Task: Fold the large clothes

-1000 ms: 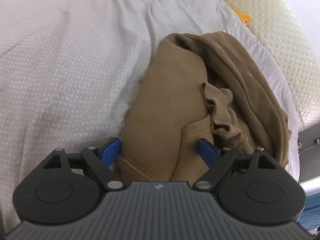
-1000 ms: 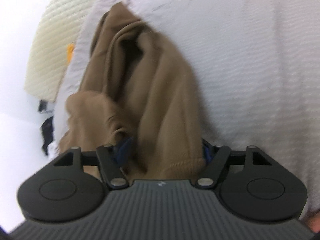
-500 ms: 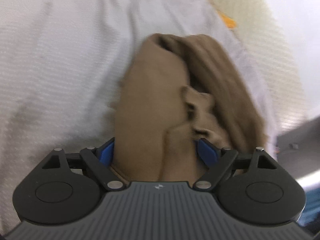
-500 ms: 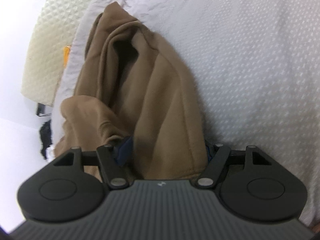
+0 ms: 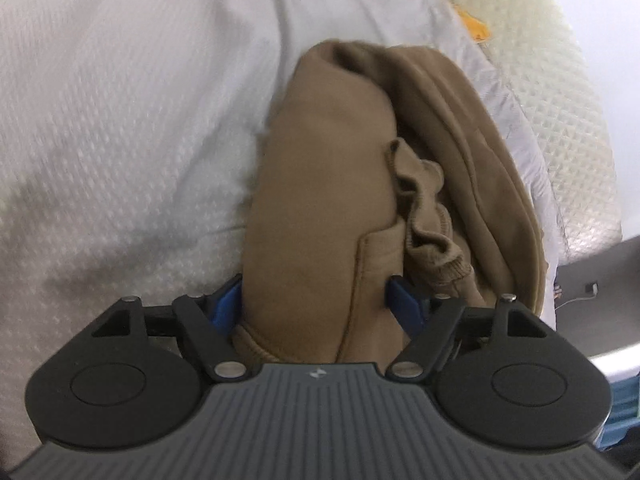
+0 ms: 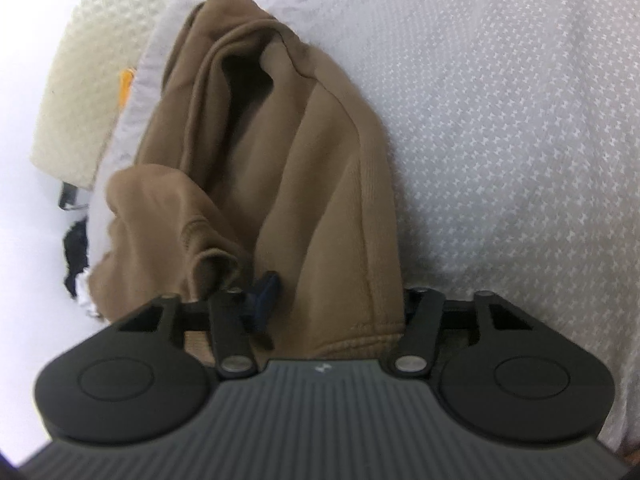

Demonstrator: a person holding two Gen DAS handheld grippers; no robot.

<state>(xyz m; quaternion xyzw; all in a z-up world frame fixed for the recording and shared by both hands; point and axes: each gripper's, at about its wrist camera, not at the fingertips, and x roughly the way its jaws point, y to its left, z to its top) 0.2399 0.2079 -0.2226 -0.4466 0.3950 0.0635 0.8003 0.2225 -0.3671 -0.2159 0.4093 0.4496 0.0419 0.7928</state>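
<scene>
Brown sweatshirt [image 5: 320, 208] apparently in both grippers, L [image 5: 316, 300] & R [image 6: 336, 300].

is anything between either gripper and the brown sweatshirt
Nothing visible. The brown sweatshirt already fills the gap of the left gripper, its hem between the blue pads. The right gripper likewise has the fabric bunched between its fingers. Only the white bedsheet lies beneath.

Bedroom, white dotted bedsheet [image 5: 120, 128], quilted cream mattress [image 5: 560, 112]
</scene>
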